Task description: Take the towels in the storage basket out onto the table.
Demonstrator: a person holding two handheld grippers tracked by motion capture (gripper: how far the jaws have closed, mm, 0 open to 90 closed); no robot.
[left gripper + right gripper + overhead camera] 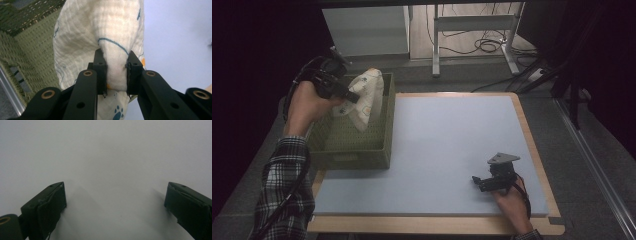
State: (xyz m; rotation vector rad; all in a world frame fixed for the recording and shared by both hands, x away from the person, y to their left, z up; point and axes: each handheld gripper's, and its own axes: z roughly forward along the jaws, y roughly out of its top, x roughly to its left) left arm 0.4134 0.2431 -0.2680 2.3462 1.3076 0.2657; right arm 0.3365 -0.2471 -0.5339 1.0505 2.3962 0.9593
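Observation:
A cream cloth (364,97) with blue and orange prints hangs over the green perforated basket (357,152) at the table's left. My left gripper (354,96) is shut on a fold of that cloth (100,32), with the fabric pinched between both pads and draping below them. The cloth's lower end reaches down inside the basket. At the table's front right, my right gripper (475,181) rests low on the pale blue mat (447,145), its jaws wide apart with nothing between them (115,205).
The basket's woven wall (30,52) fills the left of the left gripper view. A wooden table rim (532,145) borders the mat. Behind the table stand a white cabinet (367,30) and a metal desk frame (472,35) with cables on the floor.

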